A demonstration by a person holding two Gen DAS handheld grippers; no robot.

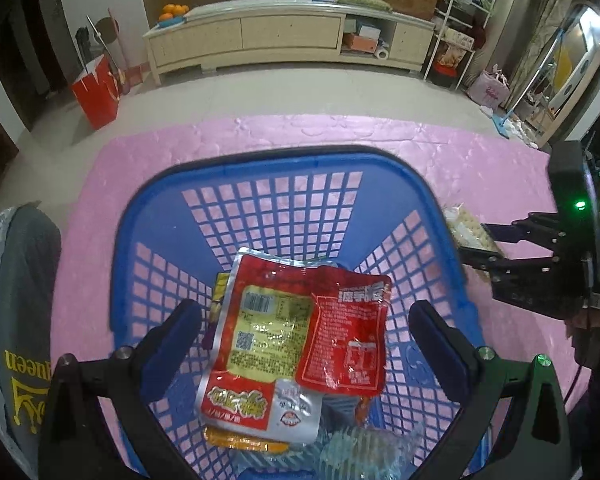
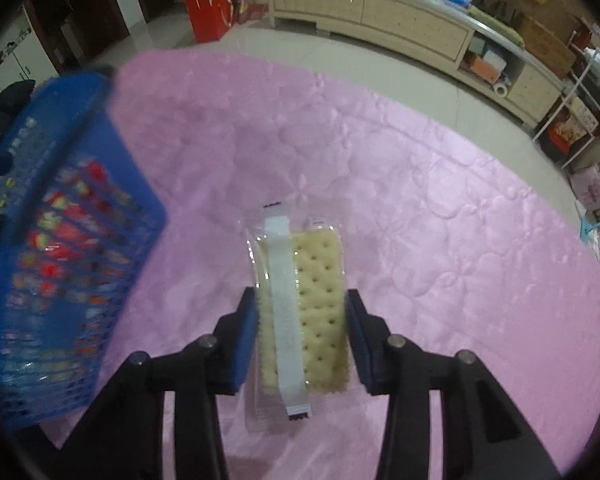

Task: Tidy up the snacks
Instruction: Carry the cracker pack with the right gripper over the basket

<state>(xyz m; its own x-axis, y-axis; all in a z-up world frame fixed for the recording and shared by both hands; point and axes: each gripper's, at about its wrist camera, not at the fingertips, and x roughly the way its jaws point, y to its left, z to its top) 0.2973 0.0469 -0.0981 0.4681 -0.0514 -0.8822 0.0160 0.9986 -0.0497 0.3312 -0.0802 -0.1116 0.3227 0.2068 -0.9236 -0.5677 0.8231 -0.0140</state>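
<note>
Right gripper (image 2: 302, 330): blue fingers (image 2: 244, 344) are clamped on a clear-wrapped cracker pack (image 2: 320, 312), one pad pressed on each long side. The pack is seen flat on the pink quilted cover (image 2: 420, 184) of the desk, a white strip running lengthwise over the crackers. In the left wrist view the same gripper (image 1: 480, 246) is seen just beyond the right rim of the blue basket (image 1: 172, 216), with the cracker pack (image 1: 466, 226) between its fingers, outside the basket.

Left gripper (image 1: 304, 334): fingers (image 1: 172, 336) are spread wide and released, nothing gripped. It is held above the basket, pointed down into it, one finger near each side wall.

Basket contents, relative to the basket:
- large red-and-yellow snack packet (image 1: 260, 344) is laid in the middle, back side up, barcode visible
- smaller red sachet (image 1: 346, 336) is overlapped on its right edge
- silver packet (image 1: 296, 412) is tucked under both, toward the near wall
- clear ribbed wrapper (image 1: 364, 448) is seen at the near wall
- a yellow-purple packet edge (image 1: 218, 300) is partly hidden left of the large packet

In the right wrist view the basket (image 2: 80, 128) is blurred, left of the cracker pack and apart from it, packets showing through the mesh.

A grey printed garment (image 1: 16, 320) is seen left of the basket. A red paper bag (image 1: 96, 92) stands on the floor beyond the basket, near a long low cabinet (image 1: 292, 36).
</note>
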